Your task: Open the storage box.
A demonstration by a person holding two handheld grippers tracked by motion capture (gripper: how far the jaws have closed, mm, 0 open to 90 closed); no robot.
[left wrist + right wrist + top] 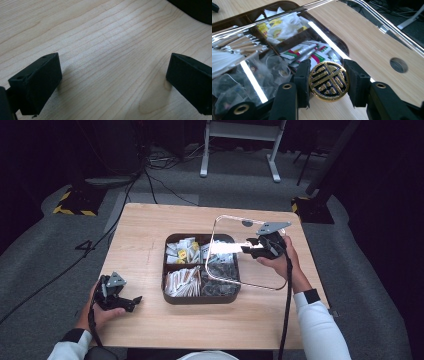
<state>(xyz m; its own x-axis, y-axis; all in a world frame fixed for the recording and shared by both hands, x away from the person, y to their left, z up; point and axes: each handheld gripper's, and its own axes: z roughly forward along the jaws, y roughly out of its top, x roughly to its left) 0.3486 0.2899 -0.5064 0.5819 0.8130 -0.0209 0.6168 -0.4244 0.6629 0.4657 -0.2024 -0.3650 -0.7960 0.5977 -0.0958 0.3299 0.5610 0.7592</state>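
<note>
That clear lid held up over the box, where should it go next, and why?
Probably carry the clear lid further right and lay it on the bare table. The right gripper is shut on its round gold knob, and the lid hangs tilted, partly over the compartment box.

Light falls from above onto the pale table (150, 235), while the room behind it lies dark. A bright strip of glare crosses the clear lid (362, 32) just ahead of the right gripper (329, 82), perhaps mirroring a ceiling lamp. Beside the left gripper (112, 82), soft shadows spread and nearby edges blur slightly.
</note>
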